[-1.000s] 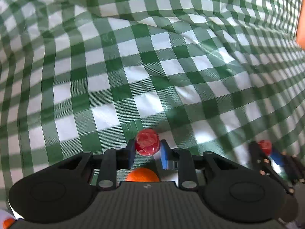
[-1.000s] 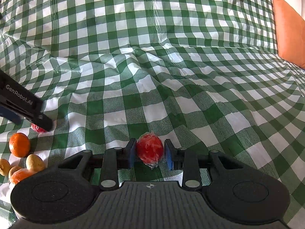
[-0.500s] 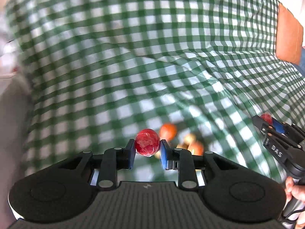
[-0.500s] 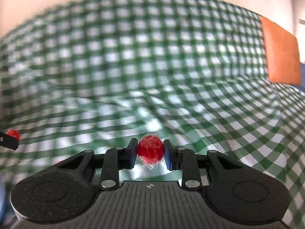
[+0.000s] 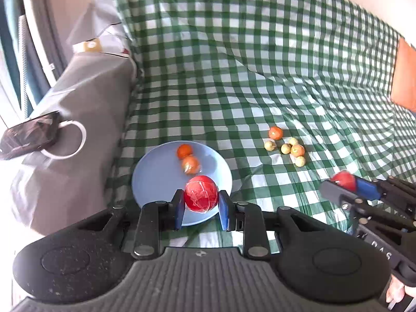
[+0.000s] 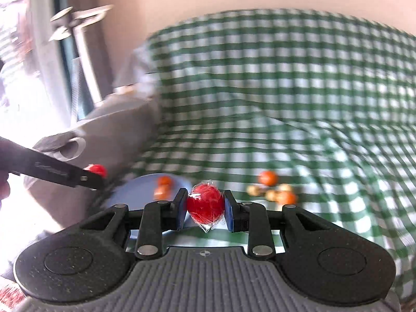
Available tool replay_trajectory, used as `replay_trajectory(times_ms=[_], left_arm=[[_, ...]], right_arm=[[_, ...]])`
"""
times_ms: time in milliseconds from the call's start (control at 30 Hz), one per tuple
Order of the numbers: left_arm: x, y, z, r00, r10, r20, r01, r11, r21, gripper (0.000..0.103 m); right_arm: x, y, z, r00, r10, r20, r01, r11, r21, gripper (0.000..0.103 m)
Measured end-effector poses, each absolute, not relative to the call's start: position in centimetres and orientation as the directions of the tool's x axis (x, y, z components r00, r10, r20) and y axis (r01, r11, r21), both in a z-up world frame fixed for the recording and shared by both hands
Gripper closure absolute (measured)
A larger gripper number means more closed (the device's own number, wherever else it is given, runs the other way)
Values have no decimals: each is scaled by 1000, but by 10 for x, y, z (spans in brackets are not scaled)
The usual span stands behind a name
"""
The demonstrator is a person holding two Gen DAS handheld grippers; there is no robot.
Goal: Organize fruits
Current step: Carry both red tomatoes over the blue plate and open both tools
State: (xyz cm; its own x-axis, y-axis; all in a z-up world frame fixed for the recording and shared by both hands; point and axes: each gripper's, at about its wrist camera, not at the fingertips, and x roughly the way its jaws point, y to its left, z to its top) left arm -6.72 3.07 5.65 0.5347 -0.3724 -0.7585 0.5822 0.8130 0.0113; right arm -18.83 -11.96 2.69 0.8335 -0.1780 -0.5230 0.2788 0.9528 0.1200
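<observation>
Both claws, L (image 5: 201, 209) & R (image 6: 205, 210), each clamp a wrapped red fruit.

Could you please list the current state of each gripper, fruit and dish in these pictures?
left gripper: shut on a wrapped red fruit, above the plate.
right gripper: shut on another wrapped red fruit.
blue plate: holds two orange fruits.
loose fruits: lying on the checked cloth.
</observation>
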Motion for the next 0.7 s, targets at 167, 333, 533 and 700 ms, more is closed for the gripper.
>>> replay_trajectory(times_ms=[167, 333, 533, 700], left_arm=[[-77, 62, 61, 552, -393, -735, 552, 833, -30, 73], [-81, 78, 62, 575, -413, -706, 536, 842, -56, 73], [-78, 87, 63, 577, -432, -693, 535, 841, -79, 73], [-73, 90, 61, 573, -444, -689, 532, 841, -100, 73]], right_arm=[[-183, -82, 40, 843, -117, -525, 205, 972, 112, 73], [-182, -59, 41, 827, -92, -554, 172, 981, 94, 73], [-177, -49, 43, 814, -98, -572, 174, 982, 79, 73], [-169, -49, 42, 807, -112, -580, 182, 981, 64, 73]])
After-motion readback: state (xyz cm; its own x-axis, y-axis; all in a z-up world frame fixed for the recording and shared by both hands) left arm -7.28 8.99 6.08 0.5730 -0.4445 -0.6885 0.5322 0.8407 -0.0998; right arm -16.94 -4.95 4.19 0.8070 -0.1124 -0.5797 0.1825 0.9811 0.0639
